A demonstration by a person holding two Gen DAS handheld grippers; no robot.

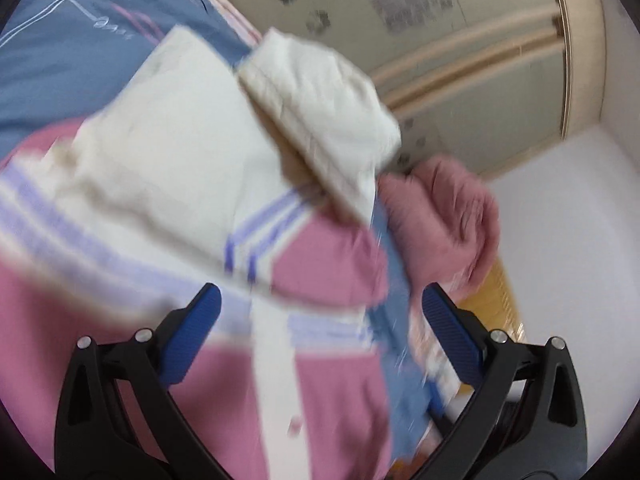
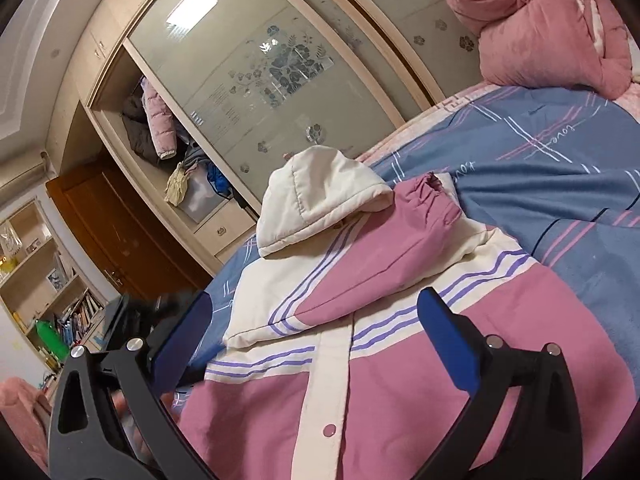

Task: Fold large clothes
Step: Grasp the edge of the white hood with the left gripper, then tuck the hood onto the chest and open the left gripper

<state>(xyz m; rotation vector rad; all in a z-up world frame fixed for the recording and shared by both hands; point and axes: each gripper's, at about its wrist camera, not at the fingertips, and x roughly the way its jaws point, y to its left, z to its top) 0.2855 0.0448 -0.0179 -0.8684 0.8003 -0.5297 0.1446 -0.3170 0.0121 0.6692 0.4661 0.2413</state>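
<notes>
Left wrist view, heavily blurred. Your left hand-held gripper (image 1: pixel 320 320) has its blue pads spread wide, nothing between them. Just ahead of it lies the hooded jacket (image 1: pixel 168 184): pink and cream panels with purple stripes. The cream hood (image 1: pixel 320 92) is lifted and folded over. Blue bedsheet (image 1: pixel 80 48) at upper left; a pink quilt (image 1: pixel 448 216) bunched to the right. Frosted wardrobe door (image 1: pixel 460 40) behind; its pattern is too smeared to read.

Right wrist view, sharp. Your right hand-held gripper (image 2: pixel 312 320) is also wide open, gripping nothing, hovering over the jacket's chest. The hooded jacket (image 2: pixel 360 360) lies front-up on the bedsheet (image 2: pixel 560 168), the cream placket with a pink snap running toward you. One pink sleeve (image 2: pixel 380 248) is folded across the chest, its elastic cuff near the hood (image 2: pixel 320 200). Cursive "love" is printed on the bedsheet, upside down; a second word nearby is too partial to read. Pink quilt (image 2: pixel 540 20) at top right. Open wardrobe (image 2: pixel 160 128) with hanging coats at left; bookshelf (image 2: pixel 48 288) below it.
</notes>
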